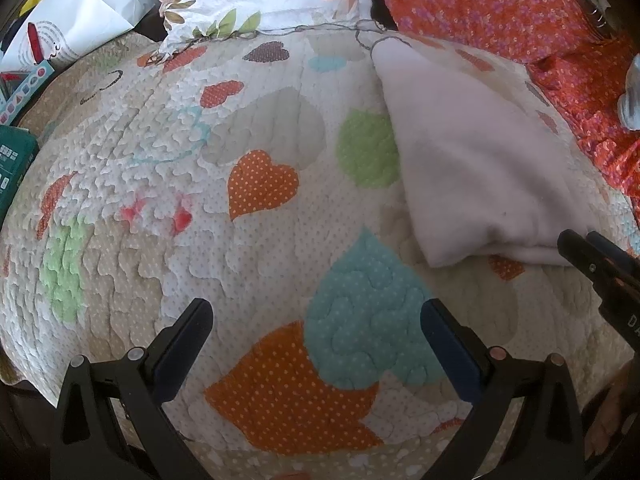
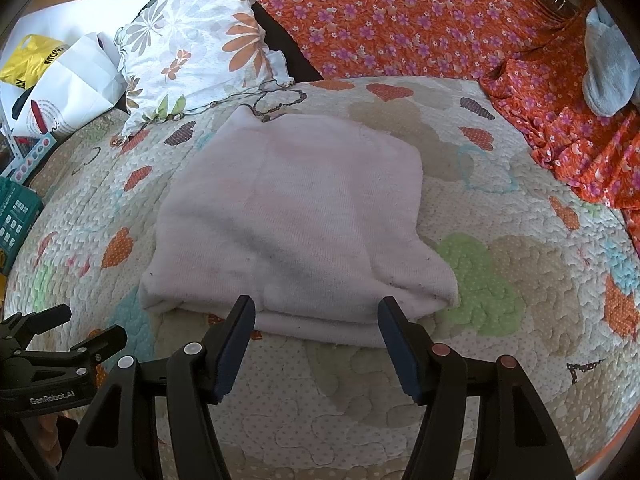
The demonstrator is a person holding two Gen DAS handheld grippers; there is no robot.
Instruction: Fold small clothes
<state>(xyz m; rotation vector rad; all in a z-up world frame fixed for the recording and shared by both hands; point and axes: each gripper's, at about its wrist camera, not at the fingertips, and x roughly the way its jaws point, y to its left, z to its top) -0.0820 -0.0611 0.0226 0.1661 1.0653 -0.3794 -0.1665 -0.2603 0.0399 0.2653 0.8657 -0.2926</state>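
green box (image 1: 14,168): cut by left edge, print illegible
grey cloth (image 2: 608,68): partly out of frame

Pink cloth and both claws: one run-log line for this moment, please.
cloth: folded, flat on quilt | left claw: open, empty, over bare quilt | right claw: open, empty, at cloth's near edge
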